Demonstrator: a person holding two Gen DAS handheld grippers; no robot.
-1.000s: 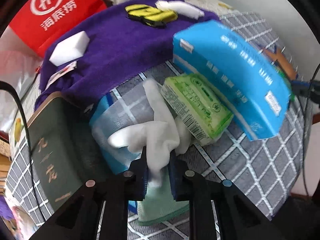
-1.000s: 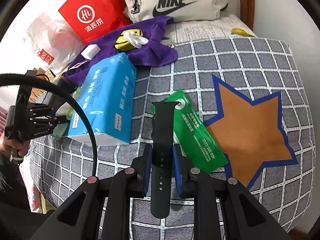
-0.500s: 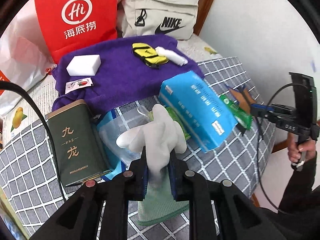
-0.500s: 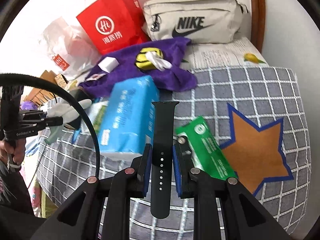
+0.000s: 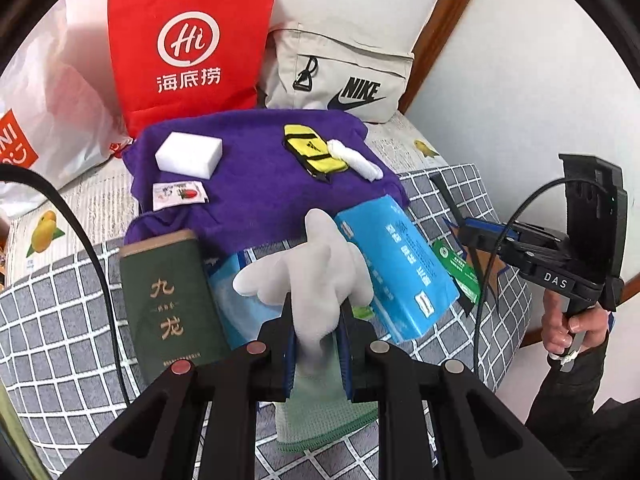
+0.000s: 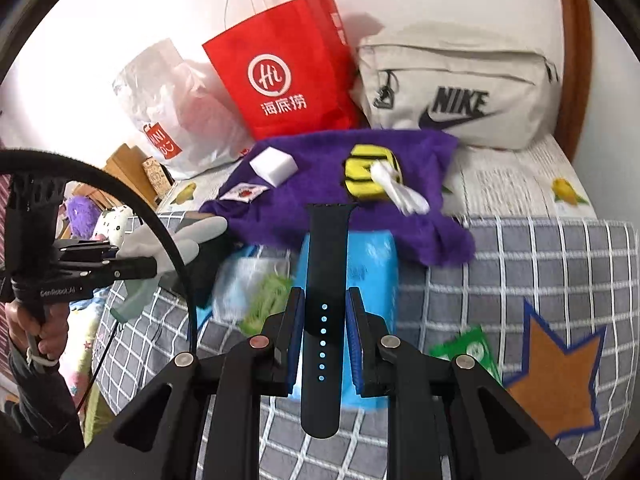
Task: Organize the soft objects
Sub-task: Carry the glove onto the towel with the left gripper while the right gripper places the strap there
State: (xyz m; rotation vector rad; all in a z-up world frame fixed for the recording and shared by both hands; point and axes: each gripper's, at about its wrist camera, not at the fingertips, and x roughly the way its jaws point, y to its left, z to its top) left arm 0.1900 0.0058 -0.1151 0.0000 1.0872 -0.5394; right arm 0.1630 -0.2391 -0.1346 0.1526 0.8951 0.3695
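While the left gripper (image 5: 316, 340) pinches a white glove (image 5: 316, 276) between its jaws, the glove's fingers fan upward and its pale green cuff hangs below the jaws, clear of the grey checked bed cover (image 5: 60, 320). The right gripper (image 6: 322, 332) has its jaws pressed against a black watch strap (image 6: 324, 280), which stands upright between them with its row of holes facing the camera and its lower end hanging below the jaws. In the left wrist view, a dark green box (image 5: 168, 300) with gold characters lies on the cover to the left of the glove, and a blue tissue pack (image 5: 396, 272) lies to the right, with a green packet (image 5: 456, 272) just beyond it. Further back a purple towel (image 5: 256, 184) is spread on the bed and carries a white sponge block (image 5: 188, 154), a small sachet (image 5: 180, 194), a yellow and black item (image 5: 314, 152) and a rolled white cloth (image 5: 358, 160) touching it. Behind the towel stand a red paper bag (image 5: 188, 44) and a beige Nike bag (image 5: 340, 76). In the right wrist view an orange star patch (image 6: 556, 372) with a blue edge shows on the cover to the right of the green packet.
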